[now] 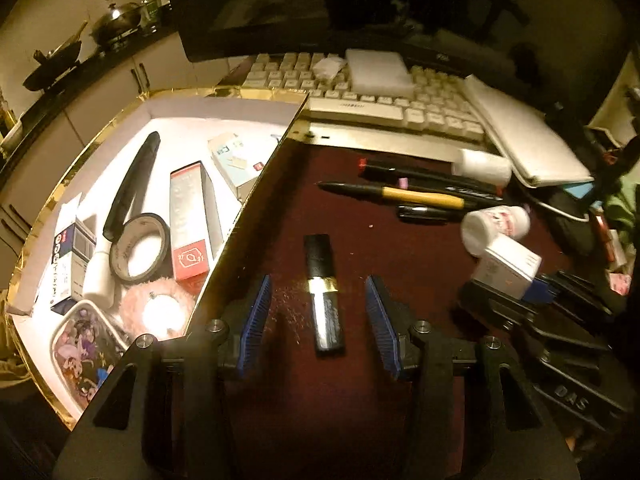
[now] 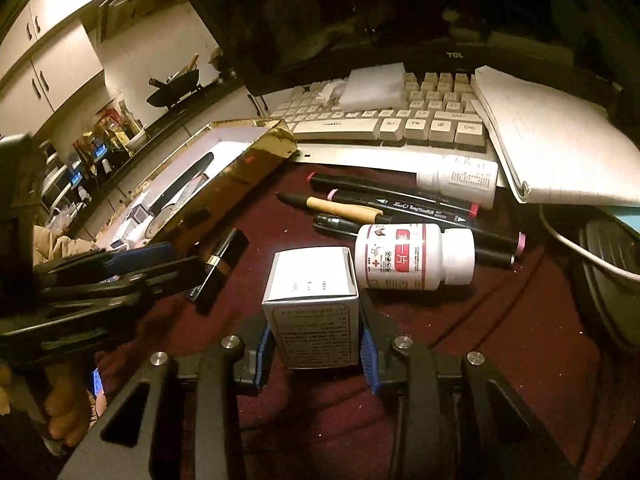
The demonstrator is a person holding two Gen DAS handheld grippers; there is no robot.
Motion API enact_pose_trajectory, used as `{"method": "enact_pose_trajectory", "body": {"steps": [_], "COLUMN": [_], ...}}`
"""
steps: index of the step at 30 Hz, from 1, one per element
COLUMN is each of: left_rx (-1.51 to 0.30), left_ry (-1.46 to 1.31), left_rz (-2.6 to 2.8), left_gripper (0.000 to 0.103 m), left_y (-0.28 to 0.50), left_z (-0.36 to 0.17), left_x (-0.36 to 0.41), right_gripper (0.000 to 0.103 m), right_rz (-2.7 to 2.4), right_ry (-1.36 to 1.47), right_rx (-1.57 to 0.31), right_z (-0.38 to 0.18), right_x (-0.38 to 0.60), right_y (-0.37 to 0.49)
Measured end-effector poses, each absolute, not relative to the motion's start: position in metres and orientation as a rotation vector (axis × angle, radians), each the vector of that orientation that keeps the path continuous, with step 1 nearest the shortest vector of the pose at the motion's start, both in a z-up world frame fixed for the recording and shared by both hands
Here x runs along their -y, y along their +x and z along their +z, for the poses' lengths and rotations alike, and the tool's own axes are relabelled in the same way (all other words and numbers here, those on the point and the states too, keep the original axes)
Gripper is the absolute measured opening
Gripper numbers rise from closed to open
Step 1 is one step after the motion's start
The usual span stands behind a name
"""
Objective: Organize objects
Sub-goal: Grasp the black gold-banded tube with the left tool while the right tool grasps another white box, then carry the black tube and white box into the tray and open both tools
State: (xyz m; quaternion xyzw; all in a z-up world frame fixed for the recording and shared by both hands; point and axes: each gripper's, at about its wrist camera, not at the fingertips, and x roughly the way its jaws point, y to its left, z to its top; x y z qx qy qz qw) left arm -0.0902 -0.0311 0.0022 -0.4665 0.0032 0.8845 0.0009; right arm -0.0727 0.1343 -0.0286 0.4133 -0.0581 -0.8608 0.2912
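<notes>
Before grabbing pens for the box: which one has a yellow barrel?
The black-tipped pen, second of four lying below the keyboard; the others are all black.

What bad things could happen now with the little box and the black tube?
The small white box sits between the right gripper jaws beside the pill bottle; lifting carelessly might roll the bottle into the markers. The left gripper straddles the black-and-gold tube, which could skid when squeezed.
</notes>
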Motion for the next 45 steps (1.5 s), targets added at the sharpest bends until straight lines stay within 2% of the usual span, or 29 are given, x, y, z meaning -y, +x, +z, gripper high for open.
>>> {"method": "enact_pose_trajectory", "body": {"steps": [4, 6, 7, 23, 28, 36, 45], "left_rx": [-0.034, -0.052, -0.057, 0.066, 0.190, 0.376, 0.540], "left_ry": [-1.532, -1.562, -1.564, -1.509, -1.460, -1.327, -1.288], "left_rz": [2.753, 2.738, 2.736, 2.676, 2.673, 2.738, 2.831], "left_gripper": [0.036, 0.026, 0.017, 0.017, 0.017, 0.017, 0.017], "left_y": [-0.100, -0.104, -0.105, -0.086, -0.069, -0.035, -0.045], "left_z": [-0.007, -0.013, -0.015, -0.015, -0.012, 0.027, 0.045], "left_x": [0.032, 0.031, 0.030, 0.036, 0.047, 0.089, 0.151], "right_gripper": [0.036, 0.036, 0.036, 0.035, 0.035, 0.035, 0.035], "right_rz": [-2.300, -2.300, -2.301, -2.221, -2.222, -2.214, -2.171], "right_ry": [1.129, 1.128, 1.126, 1.129, 1.060, 1.076, 1.023], "right_rx": [0.178, 0.168, 0.158, 0.283, 0.255, 0.198, 0.070], "right_z": [-0.032, -0.032, -0.032, -0.036, -0.026, -0.008, 0.024], "right_x": [-0.136, -0.135, -0.134, -0.137, -0.136, -0.113, -0.051], "right_y": [-0.074, -0.074, -0.074, -0.073, -0.066, -0.052, -0.059]}}
